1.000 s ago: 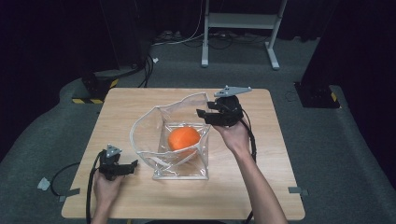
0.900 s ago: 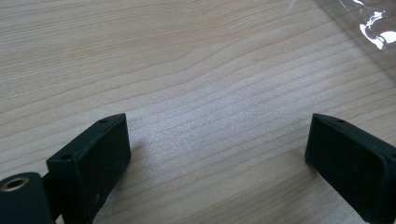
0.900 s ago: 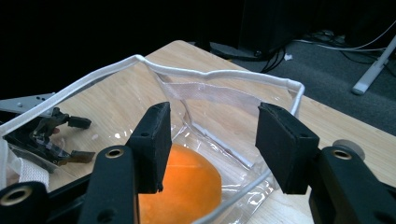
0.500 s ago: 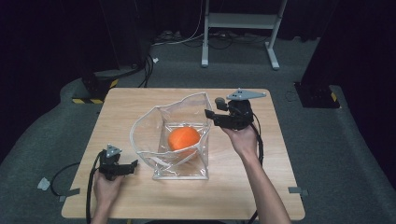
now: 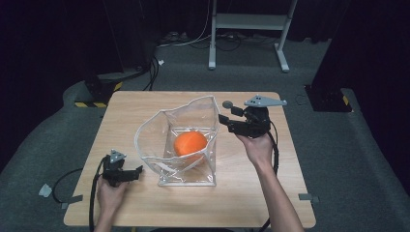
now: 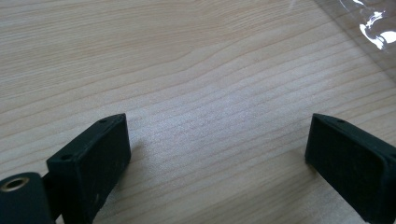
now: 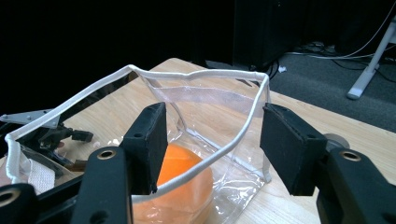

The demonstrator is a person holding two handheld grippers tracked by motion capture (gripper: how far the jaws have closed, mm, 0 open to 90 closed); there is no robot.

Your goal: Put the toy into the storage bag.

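1. High view, left side: the left gripper (image 5: 138, 170) is held low near the front left corner of the table (image 5: 145, 104), just beside the clear bag (image 5: 167, 140) but not touching it. Its jaws are seen wide apart, with nothing between them.
2. In the middle of the table the bag is standing open, and the orange ball (image 5: 190, 143) is resting inside it, on the bottom.
3. On the right, the right gripper (image 5: 225, 120) is held at the bag's right edge. Its jaws have just been opening; the white rim (image 7: 219, 151) is passing between them, but the pads are not pressed on it, so nothing is gripped.
4. Risk: because the bag is soft and is held by nothing, its walls could fold inward when the right gripper is taken away, and the mouth could be closed over the ball.
5. Risk: if the rim is caught on one pad (image 7: 152, 144) while the hand is moved sideways, the bag could be dragged or tipped, and the ball could be rolled out toward the table edge.
6. What is shown differently: in the right gripper view the rim's place between the pads is made clear, which cannot be judged from above. In the left gripper view bare wood is seen between the pads (image 6: 100, 156), and a corner of the bag's plastic (image 6: 369, 28) is visible at the top right. The whole layout is given in the high view.
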